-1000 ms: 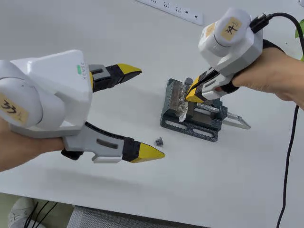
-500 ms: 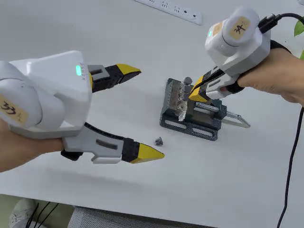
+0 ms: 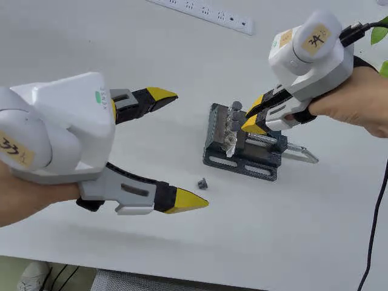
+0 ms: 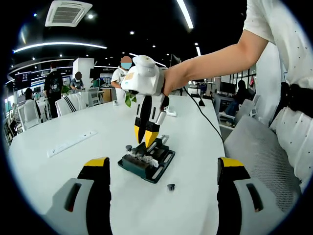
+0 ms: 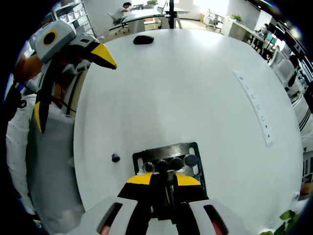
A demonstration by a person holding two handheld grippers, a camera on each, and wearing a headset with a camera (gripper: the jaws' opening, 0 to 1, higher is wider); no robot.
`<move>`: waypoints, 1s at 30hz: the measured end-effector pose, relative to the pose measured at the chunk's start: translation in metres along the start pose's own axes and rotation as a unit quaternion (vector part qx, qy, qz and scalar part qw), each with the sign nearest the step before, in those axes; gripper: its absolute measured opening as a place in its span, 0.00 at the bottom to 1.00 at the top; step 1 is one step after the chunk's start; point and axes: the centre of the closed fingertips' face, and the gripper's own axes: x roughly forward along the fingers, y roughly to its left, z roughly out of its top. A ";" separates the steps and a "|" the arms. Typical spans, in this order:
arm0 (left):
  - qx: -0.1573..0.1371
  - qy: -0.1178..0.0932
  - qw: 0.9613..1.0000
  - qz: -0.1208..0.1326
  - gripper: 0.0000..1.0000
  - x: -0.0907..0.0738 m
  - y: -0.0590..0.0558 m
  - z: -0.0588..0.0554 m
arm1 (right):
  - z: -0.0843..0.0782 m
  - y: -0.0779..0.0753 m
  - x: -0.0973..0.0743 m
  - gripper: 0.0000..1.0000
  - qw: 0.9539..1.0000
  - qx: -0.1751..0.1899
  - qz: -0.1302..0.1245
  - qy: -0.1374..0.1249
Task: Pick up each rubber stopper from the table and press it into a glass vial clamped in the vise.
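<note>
A dark vise point(image 3: 242, 163) stands mid-table and clamps a row of glass vials point(image 3: 232, 124). In the right gripper view three vials carry dark stoppers point(image 5: 175, 163) and one end vial point(image 5: 149, 167) is uncapped. A loose rubber stopper point(image 3: 202, 182) lies on the table in front of the vise, also seen as a small grey stopper point(image 4: 170, 186) and as a dark stopper point(image 5: 115, 157). My right gripper point(image 3: 251, 116) hovers just above the vise's right side, jaws together with nothing held. My left gripper point(image 3: 179, 147) stays wide open left of the vise, the loose stopper near its lower tip.
A white power strip point(image 3: 200, 9) lies along the table's far edge. The vise's screw handle point(image 3: 303, 154) sticks out to the right. A black cable point(image 3: 373, 230) hangs down at the right side. People and chairs are in the room beyond.
My right gripper has lifted slightly up and to the right, off the stoppered vials. The left gripper and the loose stopper have kept their places.
</note>
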 end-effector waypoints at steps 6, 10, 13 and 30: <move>0.003 0.006 1.000 -0.002 0.90 -0.005 0.003 -0.006 | 0.003 0.001 -0.008 0.17 1.000 0.004 -0.007 -0.023; 0.006 0.011 1.000 -0.002 0.91 -0.006 0.003 -0.007 | 0.003 0.002 -0.012 0.19 0.999 0.009 -0.011 -0.038; 0.006 0.014 1.000 -0.001 0.91 -0.007 0.003 -0.008 | 0.001 0.003 -0.016 0.22 0.999 0.012 -0.015 -0.049; 0.012 0.034 0.999 0.002 0.91 -0.008 -0.005 -0.003 | -0.007 0.020 -0.038 0.33 0.989 0.051 -0.020 -0.138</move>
